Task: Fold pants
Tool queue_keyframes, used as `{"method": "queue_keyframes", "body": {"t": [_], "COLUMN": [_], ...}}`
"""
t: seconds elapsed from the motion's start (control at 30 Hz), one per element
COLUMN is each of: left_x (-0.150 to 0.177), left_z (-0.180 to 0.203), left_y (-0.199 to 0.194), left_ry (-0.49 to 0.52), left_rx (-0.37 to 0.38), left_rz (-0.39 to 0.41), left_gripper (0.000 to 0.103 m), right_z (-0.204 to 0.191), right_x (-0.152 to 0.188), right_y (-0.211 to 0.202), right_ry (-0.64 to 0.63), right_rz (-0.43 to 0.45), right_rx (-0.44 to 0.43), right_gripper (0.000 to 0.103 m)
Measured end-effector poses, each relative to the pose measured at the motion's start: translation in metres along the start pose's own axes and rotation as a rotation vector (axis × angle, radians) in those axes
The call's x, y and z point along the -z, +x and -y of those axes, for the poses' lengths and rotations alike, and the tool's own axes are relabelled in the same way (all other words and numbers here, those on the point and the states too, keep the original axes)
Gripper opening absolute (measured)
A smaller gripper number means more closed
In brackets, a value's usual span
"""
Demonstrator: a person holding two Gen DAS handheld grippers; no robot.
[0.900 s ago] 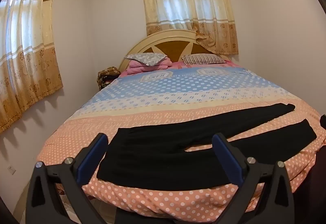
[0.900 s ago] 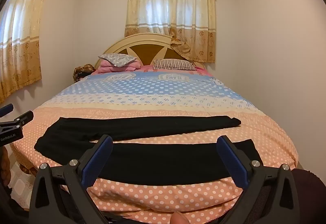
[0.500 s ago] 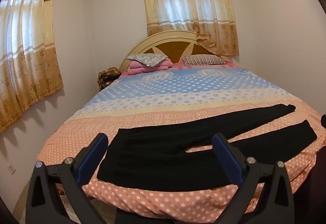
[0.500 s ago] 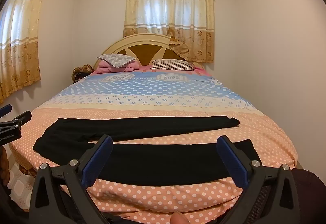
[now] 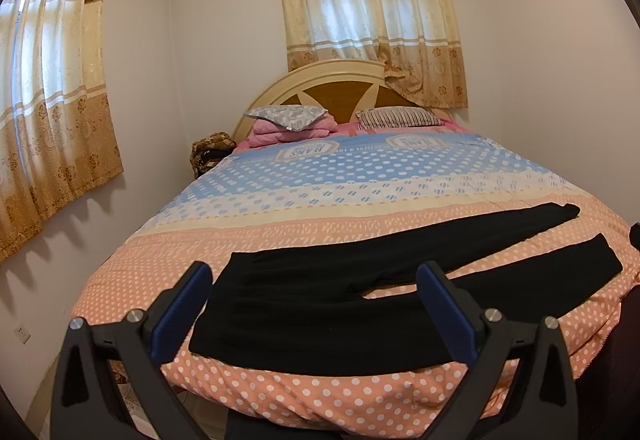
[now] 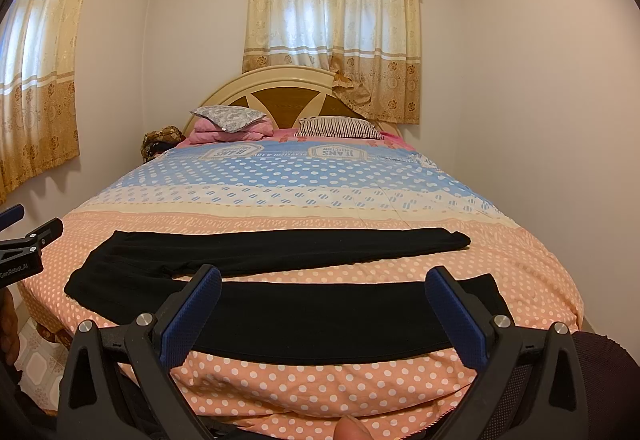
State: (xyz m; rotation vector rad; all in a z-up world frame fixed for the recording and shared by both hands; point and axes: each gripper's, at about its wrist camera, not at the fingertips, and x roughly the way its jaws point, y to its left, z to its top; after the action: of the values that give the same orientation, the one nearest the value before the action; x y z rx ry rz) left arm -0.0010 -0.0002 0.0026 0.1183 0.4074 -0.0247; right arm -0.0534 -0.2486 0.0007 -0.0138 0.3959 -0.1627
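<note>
A: Anything change?

B: Barely. My left gripper (image 5: 312, 296) and right gripper (image 6: 322, 300) still hover, jaws apart, empty. Pants (image 6: 320, 316) flat on the bed's (image 6: 320, 388) near edge, legs spread rightward. Folding not started.

Home bedroom: bed (image 5: 360, 191), pillows (image 6: 338, 127), curtained windows (image 6: 332, 27).

You saw matt black cloth pants (image 5: 320, 304) on a dotted cotton-like bedspread (image 5: 320, 396); your gripper fingers (image 6: 188, 312) looked textured plastic.
</note>
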Motion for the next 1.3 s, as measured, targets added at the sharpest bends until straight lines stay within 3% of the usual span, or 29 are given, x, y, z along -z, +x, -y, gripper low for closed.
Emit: {"method": "queue_keyframes", "body": {"t": [1.3], "left_x": [-0.0003], "left_z": [0.0011], "left_y": [-0.0001], "left_ry": [0.002], "left_rx": [0.001], "left_rz": [0.002], "left_gripper": [0.103], "right_z": [0.0008], "right_x": [0.0019], "right_y": [0.0033], "right_ry": [-0.002], "right_rz": [-0.004], "right_rx": [-0.002], "right_gripper": [0.102]}}
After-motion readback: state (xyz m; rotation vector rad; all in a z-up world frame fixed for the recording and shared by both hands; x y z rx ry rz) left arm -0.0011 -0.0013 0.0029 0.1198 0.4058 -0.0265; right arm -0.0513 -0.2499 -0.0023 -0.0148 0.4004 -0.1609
